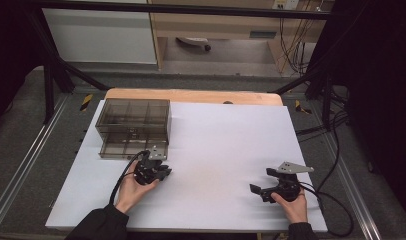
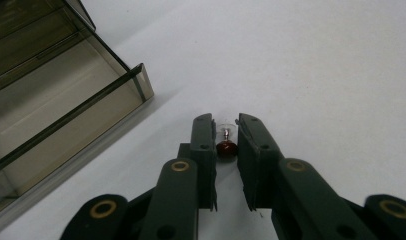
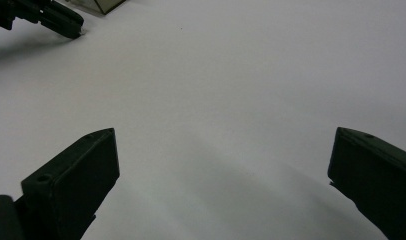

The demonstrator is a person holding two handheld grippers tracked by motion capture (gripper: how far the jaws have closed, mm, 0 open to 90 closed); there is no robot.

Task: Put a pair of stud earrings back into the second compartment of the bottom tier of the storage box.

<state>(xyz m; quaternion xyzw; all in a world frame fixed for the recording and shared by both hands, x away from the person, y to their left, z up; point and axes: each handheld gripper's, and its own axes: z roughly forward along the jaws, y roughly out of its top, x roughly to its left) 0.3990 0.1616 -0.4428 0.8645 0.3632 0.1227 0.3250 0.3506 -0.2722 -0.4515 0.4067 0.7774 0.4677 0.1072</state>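
Note:
A small glass bulb with a dark red base sits between the black jaws of my left gripper, which is shut on it just above the white sheet. In the high view the left gripper is right in front of a smoky see-through drawer box, whose bottom drawer is pulled out. That drawer lies to the left of the jaws and looks empty. My right gripper rests near the front right of the table, its jaws wide open with nothing between them.
A white sheet covers the wooden table. Black frame bars stand at the back corners and cables run along the right side. The left gripper appears far off in the right gripper view.

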